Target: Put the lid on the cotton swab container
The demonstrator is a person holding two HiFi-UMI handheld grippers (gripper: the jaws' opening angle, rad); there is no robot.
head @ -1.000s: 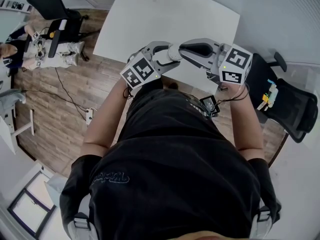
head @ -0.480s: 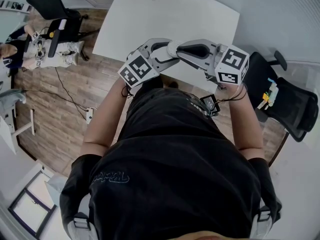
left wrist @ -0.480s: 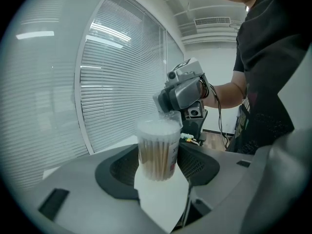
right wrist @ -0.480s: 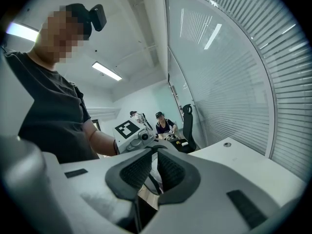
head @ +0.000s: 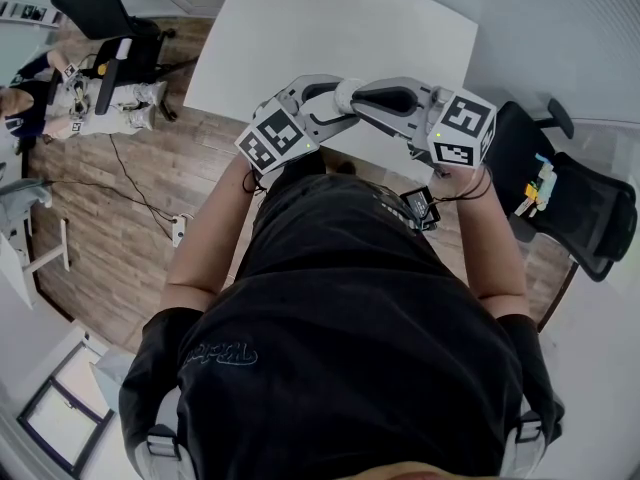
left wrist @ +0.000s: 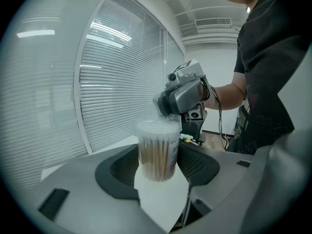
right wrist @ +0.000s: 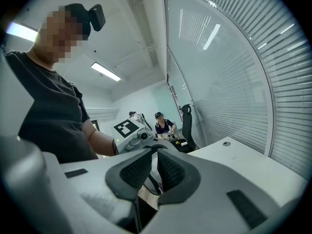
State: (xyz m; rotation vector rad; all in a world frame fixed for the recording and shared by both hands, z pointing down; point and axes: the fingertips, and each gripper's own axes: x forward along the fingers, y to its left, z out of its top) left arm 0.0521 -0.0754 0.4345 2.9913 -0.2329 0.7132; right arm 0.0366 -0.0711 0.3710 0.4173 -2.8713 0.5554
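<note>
In the left gripper view a clear cotton swab container [left wrist: 157,152], full of swabs, stands upright between the pads of my left gripper [left wrist: 158,168], which is shut on it. A clear lid [left wrist: 158,126] sits on top of the container. My right gripper [left wrist: 168,112] reaches in from behind and meets that lid. In the right gripper view my right gripper [right wrist: 155,167] has its jaws almost together, with a thin clear edge [right wrist: 152,184] between the pads. In the head view both grippers, left [head: 325,103] and right [head: 350,98], meet at the table's near edge and hide the container.
A white table [head: 330,28] lies ahead. One black office chair [head: 580,208] stands at the right and another [head: 100,8] at the far left. A seated person [head: 40,88] is at the left edge. Cables and a power strip [head: 178,230] lie on the wooden floor.
Both grippers have shifted a little to the left together. Neither grip looks changed.
</note>
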